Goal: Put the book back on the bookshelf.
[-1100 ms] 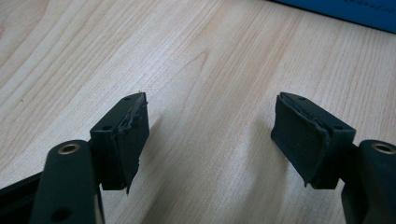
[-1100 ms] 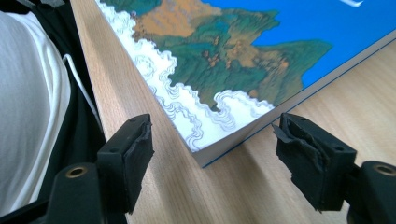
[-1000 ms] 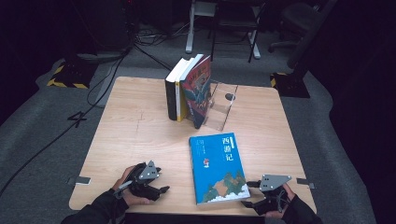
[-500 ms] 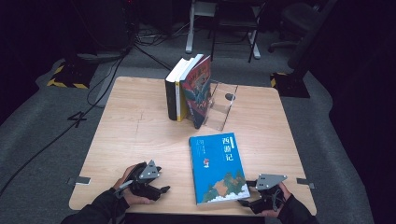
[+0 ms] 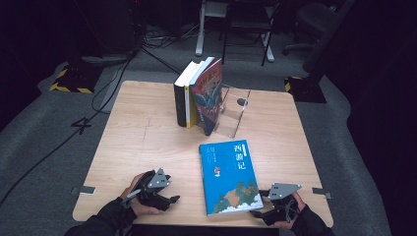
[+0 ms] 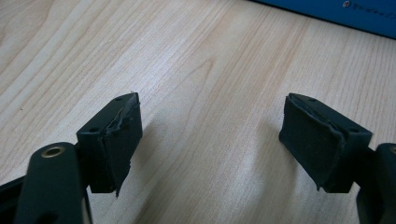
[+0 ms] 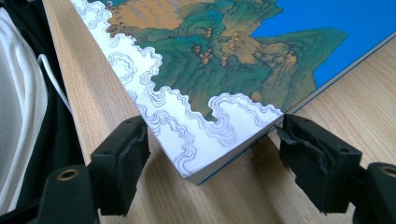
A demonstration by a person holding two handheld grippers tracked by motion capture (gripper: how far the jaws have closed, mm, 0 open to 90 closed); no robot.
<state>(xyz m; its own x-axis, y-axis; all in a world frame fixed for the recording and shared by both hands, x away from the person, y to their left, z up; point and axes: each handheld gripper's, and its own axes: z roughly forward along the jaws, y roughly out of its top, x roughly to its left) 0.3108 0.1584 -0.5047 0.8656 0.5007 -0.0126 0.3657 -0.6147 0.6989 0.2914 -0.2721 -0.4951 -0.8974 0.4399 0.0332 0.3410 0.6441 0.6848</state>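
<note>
A blue book [image 5: 230, 176] with a mountain picture and white waves lies flat near the table's front edge. My right gripper [image 5: 259, 213] is open at its near right corner; in the right gripper view that corner [image 7: 205, 154] sits between the two pads [image 7: 122, 163], and I cannot tell whether they touch it. My left gripper [image 5: 170, 200] rests low on the wood at the front left, open, nothing between its fingers [image 6: 116, 140]. The blue book's edge [image 6: 336, 11] lies farther off in the left gripper view.
Three upright books [image 5: 198, 96] lean against a clear acrylic bookend [image 5: 231, 112] at the table's back middle. The wooden table [image 5: 142, 132] ends just behind both hands. Cables and chair legs [image 5: 236, 34] lie on the grey floor beyond.
My right gripper has slid left toward the blue book's near right corner, which now lies between its jaws. The left gripper has stayed put.
</note>
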